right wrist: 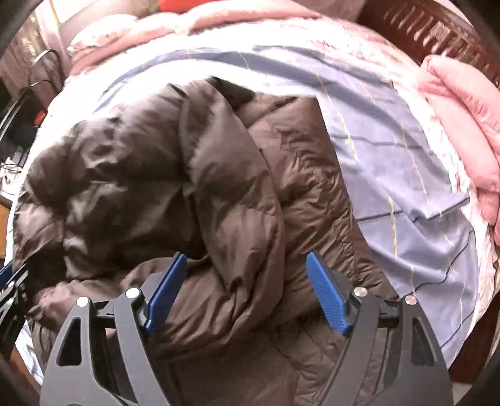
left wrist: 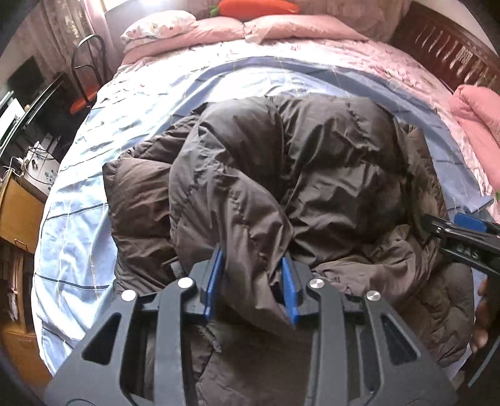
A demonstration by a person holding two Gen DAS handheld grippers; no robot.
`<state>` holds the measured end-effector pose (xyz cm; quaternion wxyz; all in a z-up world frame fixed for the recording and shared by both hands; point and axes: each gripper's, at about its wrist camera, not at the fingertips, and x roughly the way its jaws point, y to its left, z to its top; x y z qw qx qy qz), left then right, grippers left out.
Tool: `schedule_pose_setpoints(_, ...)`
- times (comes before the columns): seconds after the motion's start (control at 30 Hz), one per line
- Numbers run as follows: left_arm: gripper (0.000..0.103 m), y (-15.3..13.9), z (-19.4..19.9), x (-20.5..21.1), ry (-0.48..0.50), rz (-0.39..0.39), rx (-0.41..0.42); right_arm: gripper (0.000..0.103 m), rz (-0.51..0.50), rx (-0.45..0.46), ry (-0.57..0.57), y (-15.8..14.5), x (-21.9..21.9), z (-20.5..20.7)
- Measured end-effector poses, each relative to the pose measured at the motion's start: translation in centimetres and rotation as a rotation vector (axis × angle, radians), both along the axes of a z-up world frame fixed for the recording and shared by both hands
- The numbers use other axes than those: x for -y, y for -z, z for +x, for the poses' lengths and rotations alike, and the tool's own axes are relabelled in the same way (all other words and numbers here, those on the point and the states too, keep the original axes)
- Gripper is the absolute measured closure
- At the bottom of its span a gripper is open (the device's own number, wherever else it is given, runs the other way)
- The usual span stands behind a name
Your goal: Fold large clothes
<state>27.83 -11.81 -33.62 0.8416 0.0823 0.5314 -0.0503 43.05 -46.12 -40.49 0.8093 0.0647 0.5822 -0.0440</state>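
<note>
A dark brown puffer jacket (left wrist: 281, 175) lies bunched in a heap on a light blue checked sheet (left wrist: 93, 175) spread over a bed, filling the near middle of both wrist views. One padded sleeve or fold curls over the top of the heap and runs down towards the near edge.

The left gripper (left wrist: 251, 281) points steeply down at the near part of the jacket. Its blue pads (left wrist: 215, 278) stand close together with a ridge of the brown fabric pinched up between them, so the jaws are clamped on the jacket.

The right gripper (right wrist: 247, 290) also points down over the jacket. Its blue fingers (right wrist: 325, 293) stand wide apart; the puffy sleeve lies between them, but neither pad visibly presses on it, so the jaws are open. In the left wrist view this gripper shows at the right edge as a black body with a blue pad, and pale characters on its side are too blurred to read.

Beyond the sheet lies a pink floral quilt (left wrist: 312, 53), with a floral pillow (left wrist: 159, 26) at the far left and an orange carrot-shaped cushion (left wrist: 256, 7) at the far edge. A folded pink blanket (right wrist: 462, 125) sits at the right, by a dark wooden headboard (left wrist: 447, 53). A black metal chair (left wrist: 87, 71) stands to the far left.
</note>
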Motion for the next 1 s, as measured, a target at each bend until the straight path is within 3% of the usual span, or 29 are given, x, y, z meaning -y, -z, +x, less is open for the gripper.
schedule_pose_setpoints(0.13, 0.068, 4.6, -0.5, 1.7, 0.016, 0.078, -0.130, 0.023, -0.050, -0.114, -0.056, 5.0, -3.6, -1.5)
schedule_pose_setpoints(0.2, 0.065, 6.5, -0.3, 1.7, 0.006, 0.102, -0.173, 0.020, -0.007, -0.160, -0.044, 7.8, -3.7, -1.7)
schedule_pose_setpoints(0.27, 0.064, 6.8, 0.0, 1.5, 0.008, 0.101, -0.200, 0.019, 0.016, -0.179, -0.032, 8.4, -3.4, -1.5)
schedule_pose_setpoints(0.33, 0.046, 5.0, 0.1, 0.9, 0.014, 0.048, -0.212, 0.019, 0.037, -0.184, -0.035, 7.3, -2.6, -1.1)
schedule_pose_setpoints(0.4, 0.004, 1.4, 0.1, -0.4, 0.003, 0.007, -0.191, 0.019, 0.080, -0.154, -0.027, 5.2, -1.1, -0.8)
schedule_pose_setpoints(0.5, 0.002, -4.6, 1.3, -3.1, -0.002, -0.042, -0.076, 0.018, 0.193, -0.100, 0.021, 1.7, 2.2, 0.3)
schedule_pose_setpoints(0.63, 0.002, -7.0, 9.0, -6.6, -0.071, -0.190, -0.097, 0.017, 0.333, -0.051, 0.084, -1.2, 5.8, 5.1)
schedule_pose_setpoints(0.7, 0.002, -5.8, 14.3, -7.5, -0.138, -0.269, -0.135, 0.012, 0.403, -0.061, 0.105, -1.5, 6.5, 9.5)
schedule_pose_setpoints(0.73, 0.002, -5.0, 16.1, -7.2, -0.153, -0.269, -0.164, 0.012, 0.418, -0.082, 0.096, -1.5, 6.4, 11.3)
schedule_pose_setpoints(0.9, 0.002, 2.0, 25.7, -3.2, -0.113, -0.289, -0.473, 0.012, 0.512, -0.199, 0.030, 1.3, 3.7, 19.8)
schedule_pose_setpoints(1.0, 0.002, 5.4, 27.0, -2.1, -0.120, -0.286, -0.561, 0.009, 0.672, -0.395, 0.042, 5.9, 1.8, 22.9)
